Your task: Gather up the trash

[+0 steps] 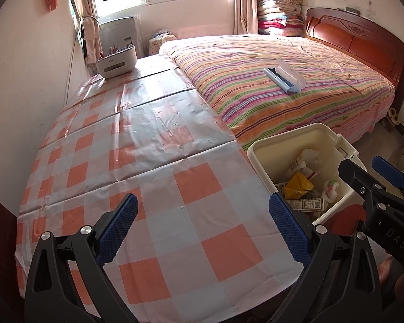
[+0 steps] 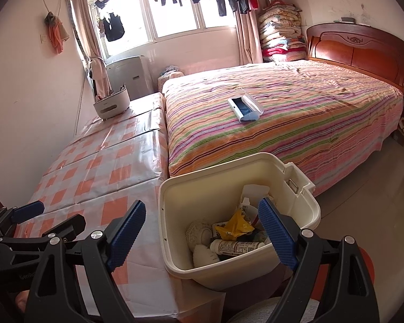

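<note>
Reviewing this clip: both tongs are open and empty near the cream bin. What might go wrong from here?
1. The cream bin stands right against the checkered tabletop; the right tongs hang over its near rim, so a careless move might tip it.
2. The left tongs and right tongs sit close together and could collide.
3. The blue-and-white brush on the striped bed may be taken for trash.

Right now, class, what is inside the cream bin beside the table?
The bin holds a yellow wrapper, a labelled bottle and white crumpled pieces. Anything beneath that pile is covered.
</note>
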`<move>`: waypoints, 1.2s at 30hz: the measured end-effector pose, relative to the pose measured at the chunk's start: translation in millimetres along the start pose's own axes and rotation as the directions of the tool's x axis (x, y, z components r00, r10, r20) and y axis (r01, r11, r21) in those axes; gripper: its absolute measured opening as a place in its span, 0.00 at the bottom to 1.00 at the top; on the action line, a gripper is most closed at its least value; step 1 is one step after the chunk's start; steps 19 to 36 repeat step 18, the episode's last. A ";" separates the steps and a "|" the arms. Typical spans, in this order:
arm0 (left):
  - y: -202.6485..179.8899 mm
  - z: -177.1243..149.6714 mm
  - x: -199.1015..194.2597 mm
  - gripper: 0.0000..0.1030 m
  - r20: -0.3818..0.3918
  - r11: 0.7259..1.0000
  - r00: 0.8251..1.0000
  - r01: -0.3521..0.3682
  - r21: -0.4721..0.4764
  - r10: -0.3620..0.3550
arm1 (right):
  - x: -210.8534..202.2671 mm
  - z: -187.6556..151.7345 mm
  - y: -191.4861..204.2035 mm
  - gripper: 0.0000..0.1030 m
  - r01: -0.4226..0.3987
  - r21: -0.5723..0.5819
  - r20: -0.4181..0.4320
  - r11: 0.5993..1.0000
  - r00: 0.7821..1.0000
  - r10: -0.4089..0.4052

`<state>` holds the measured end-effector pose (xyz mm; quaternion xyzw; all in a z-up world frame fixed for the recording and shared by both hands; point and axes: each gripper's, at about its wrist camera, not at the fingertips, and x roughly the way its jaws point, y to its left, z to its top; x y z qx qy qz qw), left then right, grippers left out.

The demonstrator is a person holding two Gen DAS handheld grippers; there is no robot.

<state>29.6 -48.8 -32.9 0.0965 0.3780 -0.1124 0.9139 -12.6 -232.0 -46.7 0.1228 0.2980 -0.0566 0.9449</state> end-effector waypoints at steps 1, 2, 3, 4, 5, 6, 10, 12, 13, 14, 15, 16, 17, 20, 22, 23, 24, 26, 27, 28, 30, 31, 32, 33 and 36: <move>-0.4 0.1 0.3 0.94 0.001 1.000 1.000 0.012 -0.001 -0.012 | 0.3 -0.4 -0.6 0.81 0.000 0.001 -0.001 1.000 1.000 0.000; -0.3 0.3 1.6 0.94 -0.009 1.000 1.000 0.025 -0.006 -0.025 | 0.7 -0.8 -0.7 0.81 0.001 0.002 -0.002 1.000 1.000 -0.001; 0.3 0.3 2.6 0.94 -0.014 0.999 0.999 0.039 -0.014 -0.039 | 1.1 -1.3 -1.2 0.81 0.001 0.003 -0.003 1.000 1.000 -0.001; 1.6 0.2 3.2 0.94 -0.015 0.998 0.998 0.054 -0.024 -0.054 | 1.6 -1.7 -2.1 0.81 0.001 0.004 -0.004 1.000 1.000 -0.001; 2.8 0.3 4.2 0.94 -0.020 0.998 0.998 0.058 -0.034 -0.059 | 2.1 -1.8 -2.7 0.81 0.001 0.005 -0.005 1.000 1.000 -0.001; 3.7 0.4 5.0 0.94 -0.023 0.998 0.998 0.052 -0.040 -0.053 | 2.4 -1.9 -2.8 0.81 0.001 0.006 -0.006 1.000 1.000 -0.001; 6.8 -0.3 6.5 0.94 -0.019 0.999 1.000 0.022 -0.045 -0.023 | 3.0 -2.2 -3.2 0.81 0.001 0.007 -0.006 1.000 1.000 -0.001; 8.1 -0.5 8.0 0.94 -0.026 0.999 0.999 0.017 -0.051 -0.019 | 3.2 -2.3 -3.3 0.81 0.000 0.007 -0.008 1.000 1.000 0.000; 9.1 -0.8 8.6 0.94 -0.028 0.998 0.999 0.017 -0.058 -0.018 | 3.3 -2.0 -3.7 0.81 0.000 0.008 -0.008 1.000 1.000 0.000; 10.2 -1.1 8.8 0.94 -0.027 0.998 0.999 0.018 -0.065 -0.019 | 3.3 -2.2 -3.8 0.81 0.000 0.008 -0.008 1.000 1.000 0.000; 11.0 -1.2 8.8 0.94 -0.025 0.998 1.000 0.017 -0.068 -0.019 | 3.5 -2.0 -4.1 0.81 0.000 0.007 -0.009 1.000 1.000 0.000; 11.2 -0.9 8.9 0.94 -0.023 0.998 1.000 0.015 -0.066 -0.016 | 4.3 -1.6 -3.8 0.81 0.000 0.006 -0.011 1.000 1.000 0.000; 11.3 -0.4 8.8 0.94 -0.021 0.998 1.000 0.011 -0.062 -0.012 | 4.4 -1.9 -4.2 0.81 -0.001 0.006 -0.013 1.000 1.000 0.001; 11.7 -0.3 8.4 0.94 -0.018 0.998 1.000 0.006 -0.060 -0.007 | 5.1 -2.1 -4.2 0.81 -0.001 0.006 -0.013 1.000 1.000 0.001; 11.7 -0.3 8.4 0.94 -0.018 0.998 1.000 0.006 -0.060 -0.007 | 5.1 -2.1 -4.2 0.81 -0.001 0.006 -0.013 1.000 1.000 0.001; 11.7 -0.3 8.4 0.94 -0.018 0.998 1.000 0.006 -0.060 -0.007 | 5.1 -2.1 -4.2 0.81 -0.001 0.006 -0.013 1.000 1.000 0.001; 11.7 -0.3 8.4 0.94 -0.018 0.998 1.000 0.006 -0.060 -0.007 | 5.1 -2.1 -4.2 0.81 -0.001 0.006 -0.013 1.000 1.000 0.001; 11.7 -0.3 8.4 0.94 -0.018 0.998 1.000 0.006 -0.060 -0.007 | 5.1 -2.1 -4.2 0.81 -0.001 0.006 -0.013 1.000 1.000 0.001; 11.7 -0.3 8.4 0.94 -0.018 0.998 1.000 0.006 -0.060 -0.007 | 5.1 -2.1 -4.2 0.81 -0.001 0.006 -0.013 1.000 1.000 0.001; 11.7 -0.3 8.4 0.94 -0.018 0.998 1.000 0.006 -0.060 -0.007 | 5.1 -2.1 -4.2 0.81 -0.001 0.006 -0.013 1.000 1.000 0.001; 11.7 -0.3 8.4 0.94 -0.018 0.998 1.000 0.006 -0.060 -0.007 | 5.1 -2.1 -4.2 0.81 -0.001 0.006 -0.013 1.000 1.000 0.001; 11.7 -0.3 8.4 0.94 -0.018 0.998 1.000 0.006 -0.060 -0.007 | 5.1 -2.1 -4.2 0.81 -0.001 0.006 -0.013 1.000 1.000 0.001; 11.7 -0.3 8.4 0.94 -0.018 0.998 1.000 0.006 -0.060 -0.007 | 5.1 -2.1 -4.2 0.81 -0.001 0.006 -0.013 1.000 1.000 0.001; 11.7 -0.3 8.4 0.94 -0.018 0.998 1.000 0.006 -0.060 -0.007 | 5.1 -2.1 -4.2 0.81 -0.001 0.006 -0.013 1.000 1.000 0.001; 11.7 -0.3 8.4 0.94 -0.018 0.998 1.000 0.006 -0.060 -0.007 | 5.1 -2.1 -4.2 0.81 -0.001 0.006 -0.013 1.000 1.000 0.001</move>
